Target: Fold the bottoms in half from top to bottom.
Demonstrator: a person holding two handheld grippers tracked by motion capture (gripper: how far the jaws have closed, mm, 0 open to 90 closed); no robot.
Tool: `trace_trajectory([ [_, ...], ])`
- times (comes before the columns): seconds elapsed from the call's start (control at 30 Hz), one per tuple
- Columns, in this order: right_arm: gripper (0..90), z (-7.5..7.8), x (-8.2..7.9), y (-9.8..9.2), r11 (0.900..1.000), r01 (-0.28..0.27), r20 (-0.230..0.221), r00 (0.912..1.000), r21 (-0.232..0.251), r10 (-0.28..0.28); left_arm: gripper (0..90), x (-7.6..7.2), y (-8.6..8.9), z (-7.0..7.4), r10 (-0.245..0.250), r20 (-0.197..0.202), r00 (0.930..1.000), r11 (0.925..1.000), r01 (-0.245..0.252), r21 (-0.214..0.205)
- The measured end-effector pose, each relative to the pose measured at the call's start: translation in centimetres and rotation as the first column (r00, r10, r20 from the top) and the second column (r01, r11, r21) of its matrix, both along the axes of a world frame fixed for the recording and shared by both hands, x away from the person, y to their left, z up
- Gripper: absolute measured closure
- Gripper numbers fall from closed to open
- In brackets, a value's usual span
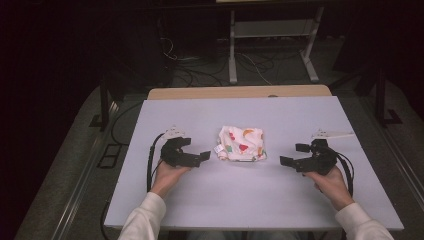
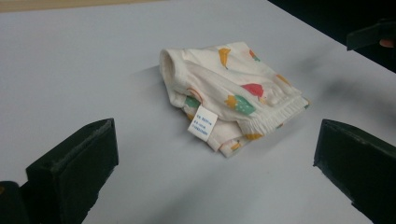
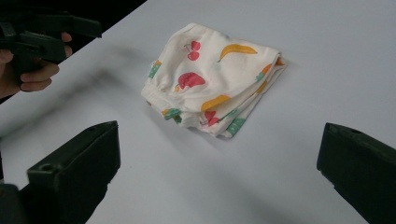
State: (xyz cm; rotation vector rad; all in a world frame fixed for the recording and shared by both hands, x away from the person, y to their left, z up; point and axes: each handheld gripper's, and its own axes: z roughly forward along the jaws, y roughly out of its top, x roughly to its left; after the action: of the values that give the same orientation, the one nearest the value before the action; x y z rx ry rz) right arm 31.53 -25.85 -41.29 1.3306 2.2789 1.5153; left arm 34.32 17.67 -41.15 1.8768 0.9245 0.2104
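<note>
Both claws spread wide, nothing held.

Left claw (image 1: 197, 150) and right claw (image 1: 291, 154) low over the pale tabletop (image 1: 240, 200), jaws far apart. Between the two, ahead of each and apart from both: folded fruit-print garment (image 1: 241, 143), lying flat, white label (image 2: 203, 122) on the edge nearer the left claw.

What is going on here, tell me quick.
A person sits at a white table with a two-jaw gripper in each hand. Between them lies a small folded garment, cream with a fruit print and a white label on one edge. The left gripper and right gripper both point at it from either side with jaws wide open. Neither touches the cloth.
</note>
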Motion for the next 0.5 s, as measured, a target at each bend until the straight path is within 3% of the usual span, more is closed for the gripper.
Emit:
trace_trajectory([
  [0.37, 0.0, -0.9, -1.9, -1.4, 0.9999, 0.006, 0.028, 0.9996, -0.010, -0.005, 0.0, -2.3, 1.7, -0.5, 0.007, 0.042, 0.9991, 0.9999, -0.006, -0.013],
  [0.5, 0.0, -1.1, -2.2, -1.6, 0.9992, 0.007, 0.034, 0.9994, -0.040, -0.006, 0.0, -2.7, 2.2, -0.9, 0.015, 0.044, 0.9989, 0.9997, -0.015, -0.018],
])
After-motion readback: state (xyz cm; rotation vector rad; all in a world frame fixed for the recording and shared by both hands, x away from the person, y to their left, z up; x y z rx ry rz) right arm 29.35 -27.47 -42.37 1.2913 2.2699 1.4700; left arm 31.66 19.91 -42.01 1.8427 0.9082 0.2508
